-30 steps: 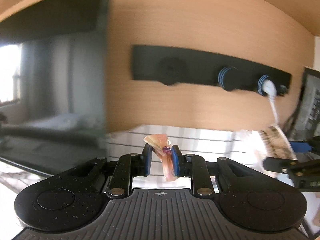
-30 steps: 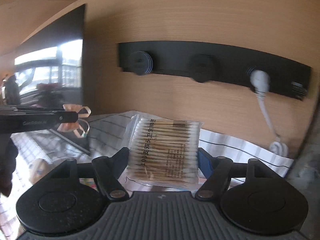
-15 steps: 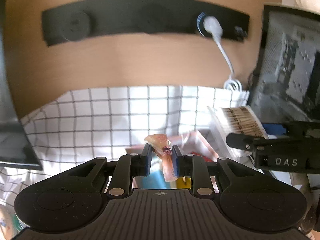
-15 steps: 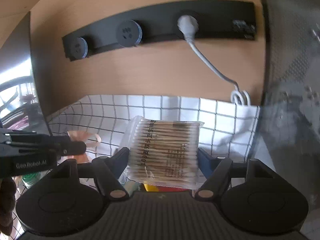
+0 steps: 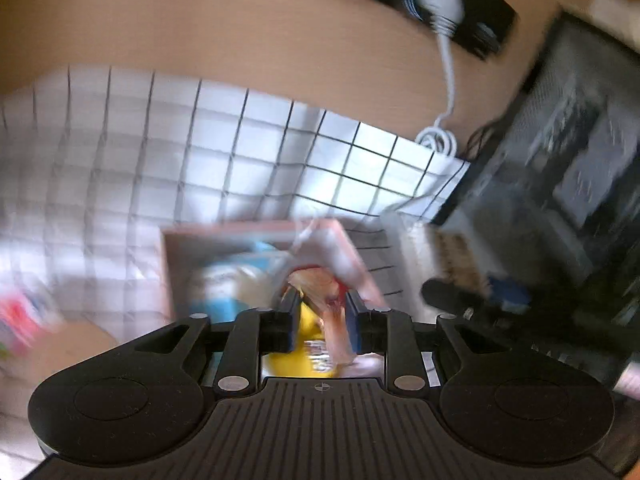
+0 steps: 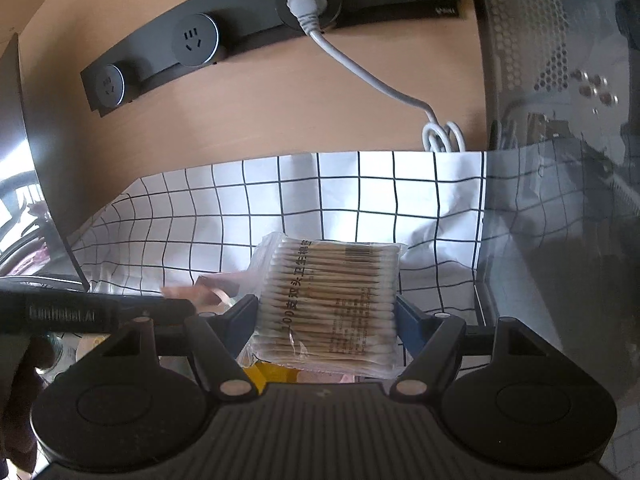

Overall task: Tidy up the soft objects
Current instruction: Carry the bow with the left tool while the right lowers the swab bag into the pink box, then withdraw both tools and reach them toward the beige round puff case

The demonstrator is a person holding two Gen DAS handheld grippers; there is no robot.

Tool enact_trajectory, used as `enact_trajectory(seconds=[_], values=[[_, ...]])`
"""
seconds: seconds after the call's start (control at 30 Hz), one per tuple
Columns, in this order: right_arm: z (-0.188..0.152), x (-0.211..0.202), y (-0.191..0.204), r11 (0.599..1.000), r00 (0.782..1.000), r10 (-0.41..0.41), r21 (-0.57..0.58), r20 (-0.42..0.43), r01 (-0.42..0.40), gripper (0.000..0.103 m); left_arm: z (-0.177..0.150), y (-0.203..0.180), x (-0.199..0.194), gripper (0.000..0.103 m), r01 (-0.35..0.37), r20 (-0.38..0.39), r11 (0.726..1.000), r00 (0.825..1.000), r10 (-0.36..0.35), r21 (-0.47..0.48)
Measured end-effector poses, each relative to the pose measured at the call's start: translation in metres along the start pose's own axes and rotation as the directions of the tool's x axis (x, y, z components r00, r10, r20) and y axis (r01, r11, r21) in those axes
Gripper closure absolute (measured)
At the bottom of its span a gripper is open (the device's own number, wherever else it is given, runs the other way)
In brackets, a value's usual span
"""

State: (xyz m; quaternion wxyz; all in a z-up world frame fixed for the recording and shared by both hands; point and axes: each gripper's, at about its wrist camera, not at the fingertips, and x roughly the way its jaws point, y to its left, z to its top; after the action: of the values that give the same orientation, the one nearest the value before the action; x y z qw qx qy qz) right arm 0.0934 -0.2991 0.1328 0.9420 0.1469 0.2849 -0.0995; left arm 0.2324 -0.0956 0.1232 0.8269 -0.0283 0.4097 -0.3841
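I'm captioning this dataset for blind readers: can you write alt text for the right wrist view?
The right tongs grip a clear pack of cotton swabs above a white grid-patterned cloth. Behind it, a wooden wall carries a black power strip with a white cable plugged in. The left tongs reach in from the left.

Left gripper [image 5: 322,312] is pitching forward and down, rolled slightly so its right side is sitting lower; its view is motion-blurred. Jaws are standing narrowly apart, pinching a thin peach ribbon [image 5: 330,308] between the blue pads. Right gripper [image 6: 326,312] is holding level, its view sharp. Jaws are standing wide, pressing both edges of a flat packet of cotton swabs [image 6: 330,304]. The left gripper is showing at the left edge of the right wrist view, just beside the right one.
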Motion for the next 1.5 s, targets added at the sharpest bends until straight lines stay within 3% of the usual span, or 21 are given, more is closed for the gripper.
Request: enact_trajectory(seconds=[0.07, 0.17, 0.33, 0.53, 0.63, 0.7, 0.77, 0.87, 0.97, 1.1, 1.17, 1.27, 1.37, 1.5], values=[[-0.002, 0.002, -0.001, 1.0, 1.0, -0.001, 0.002, -0.007, 0.001, 0.03, -0.004, 0.002, 0.001, 0.076, -0.032, 0.027, 0.999, 0.999, 0.032, 0.01], [-0.005, 0.004, 0.0, 1.0, 1.0, 0.0, -0.004, -0.017, 0.0, 0.03, -0.006, 0.002, 0.004, 0.076, -0.081, 0.001, 0.995, 0.997, 0.082, 0.065], [-0.004, 0.006, 0.002, 1.0, 1.0, 0.009, -0.01, -0.017, -0.009, 0.03, -0.013, 0.023, -0.018, 0.076, -0.085, 0.046, 0.996, 0.995, 0.085, -0.021], [0.011, 0.04, 0.01, 0.994, 0.995, 0.101, 0.042, 0.001, -0.101, 0.029, -0.026, 0.045, -0.048, 0.076, -0.065, 0.084, 0.992, 0.994, 0.074, -0.108], [0.008, 0.069, 0.018, 0.994, 0.99, 0.113, 0.024, -0.089, -0.111, 0.029, -0.034, 0.055, -0.069, 0.076, -0.068, 0.104, 0.99, 0.991, 0.082, -0.127], [0.001, 0.071, 0.016, 0.988, 0.985, 0.141, 0.069, -0.102, -0.135, 0.029, -0.041, 0.063, -0.088, 0.076, -0.079, 0.134, 0.989, 0.986, 0.097, -0.128], [-0.003, 0.064, 0.014, 0.981, 0.98, 0.173, 0.109, -0.098, -0.163, 0.029, -0.05, 0.073, -0.108, 0.076, -0.11, 0.167, 0.985, 0.977, 0.132, -0.134], [-0.003, 0.048, 0.017, 0.984, 0.987, 0.142, 0.117, -0.08, -0.133, 0.029, -0.067, 0.097, -0.133, 0.076, -0.187, 0.2, 0.967, 0.955, 0.221, -0.175], [0.002, 0.03, 0.034, 0.993, 0.993, 0.098, 0.068, -0.066, -0.094, 0.029, -0.087, 0.13, -0.161, 0.076, -0.284, 0.213, 0.918, 0.914, 0.346, -0.277], [0.005, 0.02, 0.085, 0.995, 0.994, 0.088, -0.039, -0.067, -0.091, 0.029, -0.113, 0.178, -0.199, 0.076, -0.372, 0.201, 0.835, 0.855, 0.478, -0.404], [0.004, 0.02, 0.122, 0.987, 0.99, 0.12, -0.096, -0.079, -0.127, 0.029, -0.127, 0.205, -0.219, 0.076, -0.383, 0.191, 0.802, 0.839, 0.51, -0.459], [0.003, 0.025, 0.189, 0.967, 0.982, 0.166, -0.18, -0.089, -0.18, 0.029, -0.141, 0.237, -0.244, 0.076, -0.386, 0.18, 0.775, 0.829, 0.53, -0.5], [0.001, 0.034, 0.264, 0.943, 0.973, 0.212, -0.244, -0.092, -0.228, 0.029, -0.15, 0.269, -0.266, 0.076, -0.371, 0.182, 0.777, 0.836, 0.518, -0.508], [-0.003, 0.048, 0.357, 0.895, 0.944, 0.297, -0.301, -0.147, -0.328, 0.028, -0.162, 0.309, -0.277, 0.076, -0.291, 0.178, 0.804, 0.883, 0.434, -0.519]])
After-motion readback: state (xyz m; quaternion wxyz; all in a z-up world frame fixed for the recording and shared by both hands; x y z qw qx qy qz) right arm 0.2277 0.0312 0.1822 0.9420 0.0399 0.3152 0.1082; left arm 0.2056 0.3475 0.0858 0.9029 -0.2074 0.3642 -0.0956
